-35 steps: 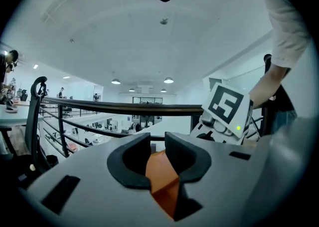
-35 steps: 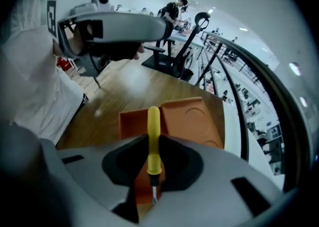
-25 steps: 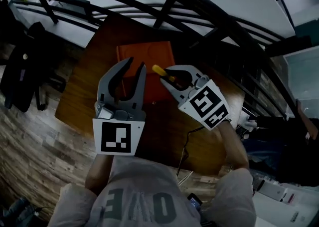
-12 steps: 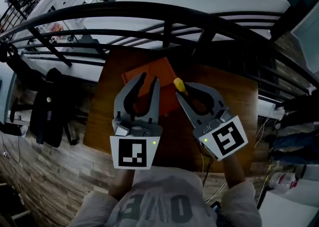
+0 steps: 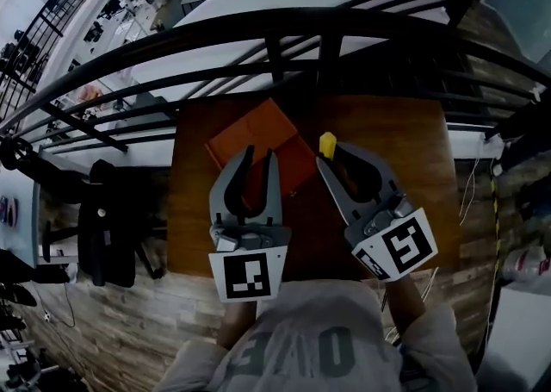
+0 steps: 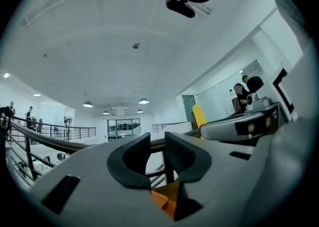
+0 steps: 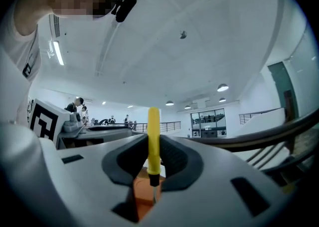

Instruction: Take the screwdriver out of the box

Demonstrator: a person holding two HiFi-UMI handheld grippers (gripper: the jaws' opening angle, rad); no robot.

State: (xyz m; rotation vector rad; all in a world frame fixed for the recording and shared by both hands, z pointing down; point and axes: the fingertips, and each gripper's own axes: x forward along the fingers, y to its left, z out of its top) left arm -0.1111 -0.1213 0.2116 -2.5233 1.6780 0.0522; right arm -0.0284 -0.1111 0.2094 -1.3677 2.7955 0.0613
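Note:
The screwdriver (image 7: 153, 138) has a yellow handle and stands upright between the jaws of my right gripper (image 7: 153, 147), which is shut on it, the metal shaft pointing down. In the head view the handle (image 5: 327, 144) sticks out past the right gripper (image 5: 331, 158), just right of the orange box (image 5: 258, 134) on the brown table (image 5: 392, 153). My left gripper (image 5: 261, 154) hovers over the box, its jaws a narrow gap apart with nothing between them. The left gripper view shows that gap (image 6: 157, 143), a corner of the box (image 6: 167, 198) below, and the yellow handle (image 6: 199, 116) to the right.
A black metal railing (image 5: 284, 24) runs along the table's far side. A dark chair with a jacket (image 5: 108, 222) stands on the wooden floor at the left. Cables hang off the table's right edge (image 5: 469, 192).
The right gripper has risen and rolled upright, carrying the screwdriver from over the box to its right side. The left gripper shifted slightly and now points straight ahead.

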